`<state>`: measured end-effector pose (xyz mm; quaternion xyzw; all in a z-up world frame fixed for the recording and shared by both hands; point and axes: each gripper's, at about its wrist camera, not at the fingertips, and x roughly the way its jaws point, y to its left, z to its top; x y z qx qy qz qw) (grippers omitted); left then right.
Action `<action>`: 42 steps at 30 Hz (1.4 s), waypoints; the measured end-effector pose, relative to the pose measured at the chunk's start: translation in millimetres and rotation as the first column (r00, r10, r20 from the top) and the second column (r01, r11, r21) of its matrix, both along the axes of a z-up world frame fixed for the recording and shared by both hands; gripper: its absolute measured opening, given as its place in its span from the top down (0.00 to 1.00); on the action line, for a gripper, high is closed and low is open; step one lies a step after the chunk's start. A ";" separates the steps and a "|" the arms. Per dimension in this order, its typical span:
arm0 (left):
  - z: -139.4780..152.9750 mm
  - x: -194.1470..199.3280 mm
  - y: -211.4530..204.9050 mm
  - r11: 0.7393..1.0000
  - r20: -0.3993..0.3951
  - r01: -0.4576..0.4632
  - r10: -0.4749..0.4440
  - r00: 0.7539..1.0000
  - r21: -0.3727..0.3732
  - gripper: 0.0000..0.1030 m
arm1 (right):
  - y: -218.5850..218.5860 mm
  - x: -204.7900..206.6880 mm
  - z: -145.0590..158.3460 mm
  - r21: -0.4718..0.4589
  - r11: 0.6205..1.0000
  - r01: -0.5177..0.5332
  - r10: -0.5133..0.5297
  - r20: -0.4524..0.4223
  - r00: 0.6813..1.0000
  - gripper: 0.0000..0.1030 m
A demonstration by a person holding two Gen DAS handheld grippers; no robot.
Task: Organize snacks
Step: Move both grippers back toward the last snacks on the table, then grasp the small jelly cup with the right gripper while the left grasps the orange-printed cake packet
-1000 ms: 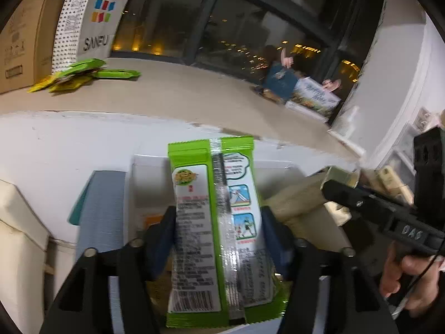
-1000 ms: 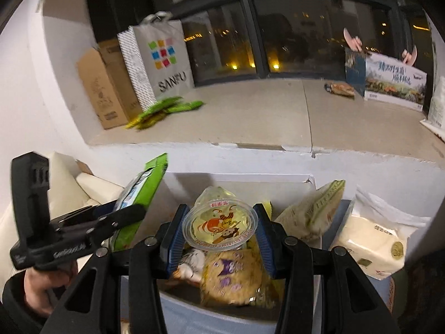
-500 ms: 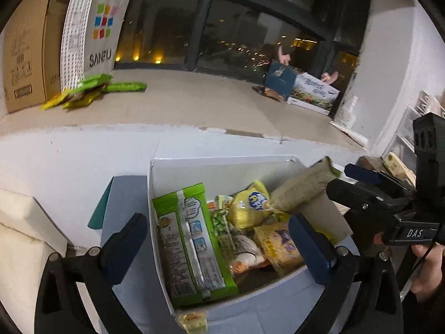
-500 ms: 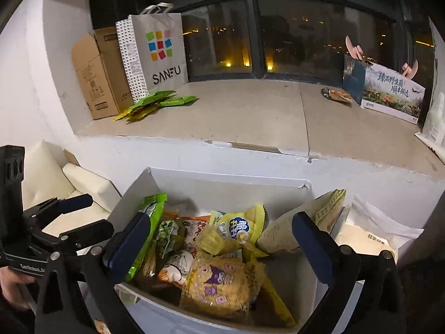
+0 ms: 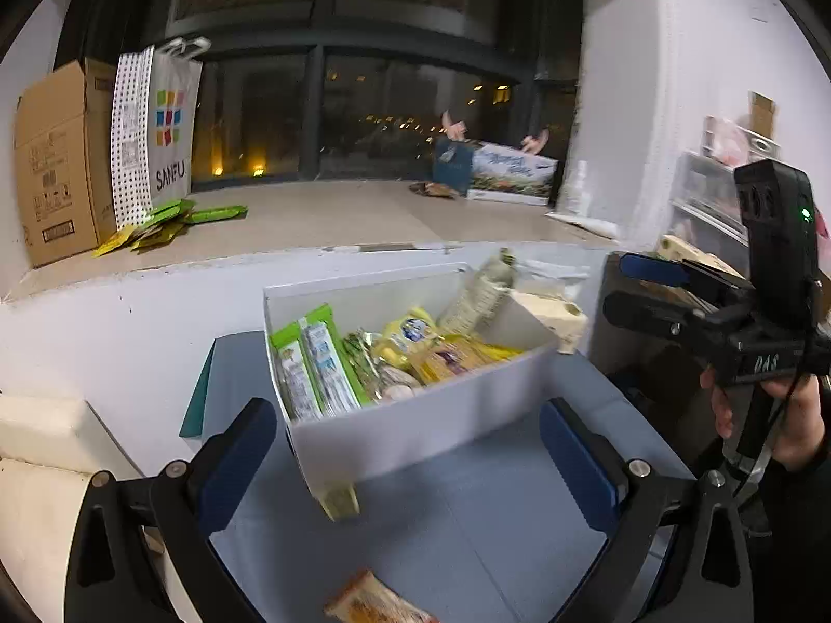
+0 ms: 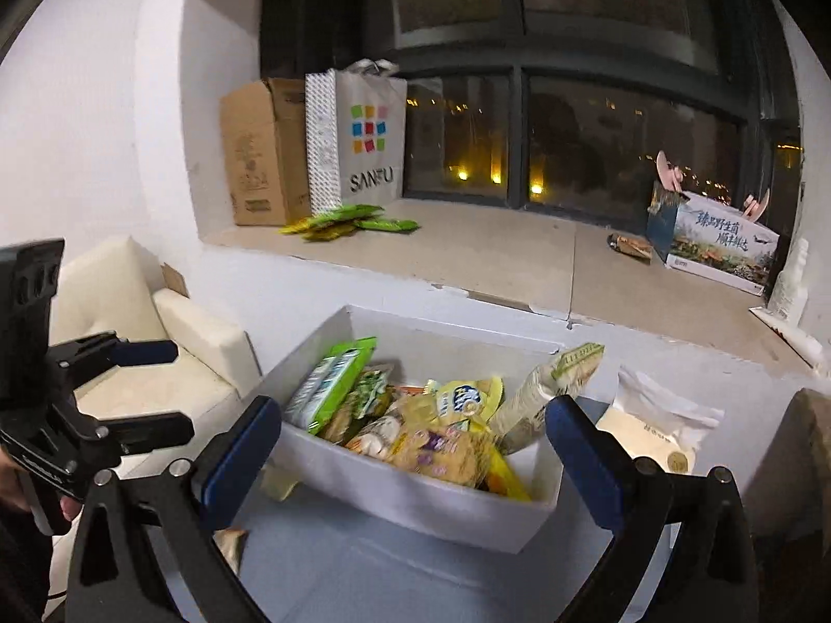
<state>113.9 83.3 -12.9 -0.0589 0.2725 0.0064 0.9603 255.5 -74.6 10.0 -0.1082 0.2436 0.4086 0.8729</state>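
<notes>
A white box (image 5: 415, 431) (image 6: 415, 498) full of snacks stands on a blue-grey table. A green packet (image 5: 311, 368) (image 6: 332, 379) lies at its left side, with yellow bags (image 5: 410, 335) (image 6: 436, 446) beside it. My left gripper (image 5: 410, 462) is open and empty, held back in front of the box. My right gripper (image 6: 415, 457) is open and empty, also before the box. Each gripper also shows from the side in the other view: the right one (image 5: 649, 290), the left one (image 6: 150, 389).
Loose snacks lie on the table: one (image 5: 340, 501) at the box's front corner, one (image 5: 374, 599) near me. More green packets (image 5: 171, 218) (image 6: 353, 220) lie on the window ledge by a SANFU bag (image 6: 363, 140) and a cardboard box (image 5: 57, 161). A white cushion (image 6: 171, 358) is at left.
My left gripper let go of the green packet into the box, my right gripper let go of the jelly cup; both opened wide and drew back from the box.
</notes>
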 end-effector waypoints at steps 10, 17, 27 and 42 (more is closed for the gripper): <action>-32.1 -72.2 -33.6 0.996 0.003 0.000 0.001 1.000 -0.084 0.00 | -75.1 -82.4 -27.6 0.135 0.991 0.009 -0.004 -0.041 0.999 0.00; -43.1 -87.4 -44.8 0.994 -0.017 -0.038 0.036 0.999 -0.098 0.00 | -109.7 -121.3 -68.6 0.144 0.987 0.068 -0.052 -0.111 0.992 0.00; -37.1 -101.9 -35.0 0.993 0.002 -0.061 0.062 0.998 -0.103 0.00 | -105.5 -121.8 -85.9 0.147 0.989 0.032 -0.008 -0.159 0.987 0.00; -28.8 -158.8 7.6 0.979 0.084 -0.158 0.170 0.982 -0.131 0.00 | 54.1 -86.0 -122.7 -0.014 0.997 -0.077 0.071 -0.237 0.969 0.00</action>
